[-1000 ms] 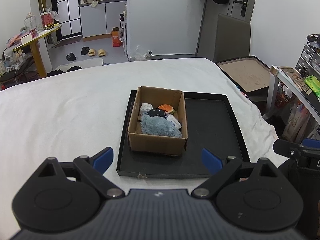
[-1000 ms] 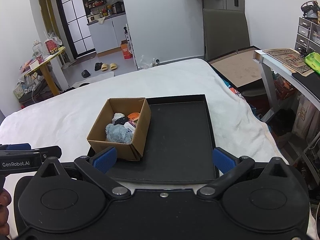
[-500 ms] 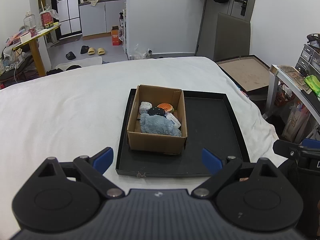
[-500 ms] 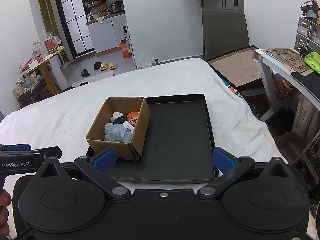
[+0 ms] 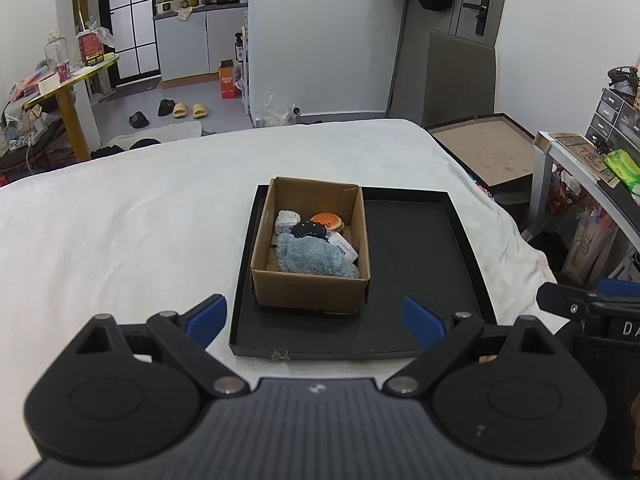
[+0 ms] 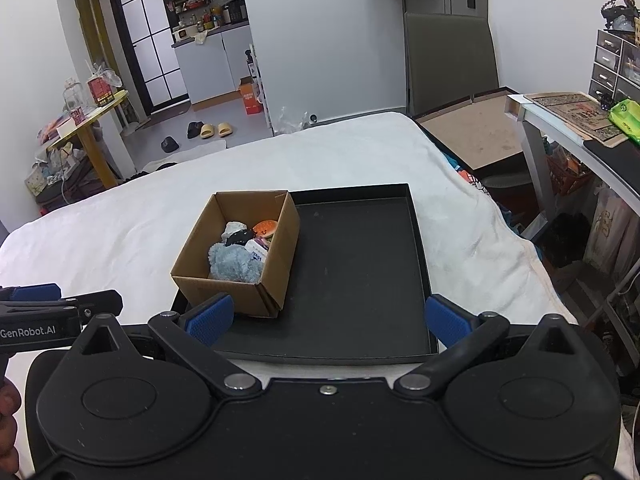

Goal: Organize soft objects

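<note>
A cardboard box (image 5: pixel 310 290) (image 6: pixel 240 298) stands in the left part of a black tray (image 5: pixel 416 280) (image 6: pixel 360 272) on a white bed. Inside it lie a fluffy blue plush (image 5: pixel 314 258) (image 6: pixel 234 262), a black soft toy (image 5: pixel 306 230), an orange burger toy (image 5: pixel 328 220) (image 6: pixel 266 227), a grey-white soft item (image 5: pixel 286 219) and a small white packet (image 5: pixel 344 246). My left gripper (image 5: pixel 316 320) is open and empty, hovering short of the tray's near edge. My right gripper (image 6: pixel 326 318) is open and empty above the tray's near edge.
The bed (image 5: pixel 120 232) spreads wide to the left. A white desk with papers and a green pack (image 6: pixel 624 114) stands at the right. A flat cardboard-lined box (image 6: pixel 476 132) lies past the bed's right corner. Each gripper shows at the edge of the other's view.
Both grippers have drawn back slightly from the box; the box and tray sit a little farther away in both views. Both stay open and empty.
</note>
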Action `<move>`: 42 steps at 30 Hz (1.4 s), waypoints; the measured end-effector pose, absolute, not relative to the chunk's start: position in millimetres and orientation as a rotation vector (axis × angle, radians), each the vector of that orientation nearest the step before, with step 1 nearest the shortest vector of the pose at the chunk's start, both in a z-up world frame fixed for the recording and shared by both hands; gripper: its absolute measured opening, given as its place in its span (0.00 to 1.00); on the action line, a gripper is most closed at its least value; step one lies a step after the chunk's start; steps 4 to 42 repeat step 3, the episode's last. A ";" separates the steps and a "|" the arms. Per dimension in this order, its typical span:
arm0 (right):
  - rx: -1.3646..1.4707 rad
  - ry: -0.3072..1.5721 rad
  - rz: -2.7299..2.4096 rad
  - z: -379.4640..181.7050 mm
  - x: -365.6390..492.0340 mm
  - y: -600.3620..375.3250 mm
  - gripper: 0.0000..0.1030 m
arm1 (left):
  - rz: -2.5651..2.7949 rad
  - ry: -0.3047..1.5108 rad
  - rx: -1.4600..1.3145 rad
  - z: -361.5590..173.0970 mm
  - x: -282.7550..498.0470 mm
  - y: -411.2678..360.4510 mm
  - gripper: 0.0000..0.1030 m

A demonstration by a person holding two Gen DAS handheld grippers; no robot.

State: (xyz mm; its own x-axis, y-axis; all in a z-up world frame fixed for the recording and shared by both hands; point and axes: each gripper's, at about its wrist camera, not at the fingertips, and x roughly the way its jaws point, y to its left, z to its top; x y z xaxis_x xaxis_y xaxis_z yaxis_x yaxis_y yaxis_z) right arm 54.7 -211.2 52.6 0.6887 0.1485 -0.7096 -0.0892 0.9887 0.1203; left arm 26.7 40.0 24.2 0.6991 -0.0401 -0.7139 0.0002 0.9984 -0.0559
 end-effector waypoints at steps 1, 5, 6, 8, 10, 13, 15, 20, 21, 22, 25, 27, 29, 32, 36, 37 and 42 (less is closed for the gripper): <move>0.080 0.800 0.134 52.6 54.7 -211.6 1.00 | -0.025 0.797 -0.053 24.6 26.9 40.3 0.92; 0.079 0.800 0.136 52.0 54.2 -211.2 1.00 | -0.029 0.798 -0.052 24.8 27.4 41.5 0.92; 0.079 0.800 0.136 52.0 54.2 -211.2 1.00 | -0.029 0.798 -0.052 24.8 27.4 41.5 0.92; 0.079 0.800 0.136 52.0 54.2 -211.2 1.00 | -0.029 0.798 -0.052 24.8 27.4 41.5 0.92; 0.079 0.800 0.136 52.0 54.2 -211.2 1.00 | -0.029 0.798 -0.052 24.8 27.4 41.5 0.92; 0.079 0.800 0.136 52.0 54.2 -211.2 1.00 | -0.029 0.798 -0.052 24.8 27.4 41.5 0.92; 0.079 0.800 0.136 52.0 54.2 -211.2 1.00 | -0.029 0.798 -0.052 24.8 27.4 41.5 0.92; 0.079 0.800 0.136 52.0 54.2 -211.2 1.00 | -0.029 0.798 -0.052 24.8 27.4 41.5 0.92; 0.079 0.800 0.136 52.0 54.2 -211.2 1.00 | -0.029 0.798 -0.052 24.8 27.4 41.5 0.92; 0.079 0.800 0.136 52.0 54.2 -211.2 1.00 | -0.029 0.798 -0.052 24.8 27.4 41.5 0.92; 0.079 0.800 0.136 52.0 54.2 -211.2 1.00 | -0.029 0.798 -0.052 24.8 27.4 41.5 0.92; 0.079 0.800 0.136 52.0 54.2 -211.2 1.00 | -0.029 0.798 -0.052 24.8 27.4 41.5 0.92; 0.079 0.800 0.136 52.0 54.2 -211.2 1.00 | -0.029 0.798 -0.052 24.8 27.4 41.5 0.92; 0.079 0.800 0.136 52.0 54.2 -211.2 1.00 | -0.029 0.798 -0.052 24.8 27.4 41.5 0.92; 0.079 0.800 0.136 52.0 54.2 -211.2 1.00 | -0.029 0.798 -0.052 24.8 27.4 41.5 0.92; 0.079 0.800 0.136 52.0 54.2 -211.2 1.00 | -0.029 0.798 -0.052 24.8 27.4 41.5 0.92; 0.079 0.800 0.136 52.0 54.2 -211.2 1.00 | -0.029 0.798 -0.052 24.8 27.4 41.5 0.92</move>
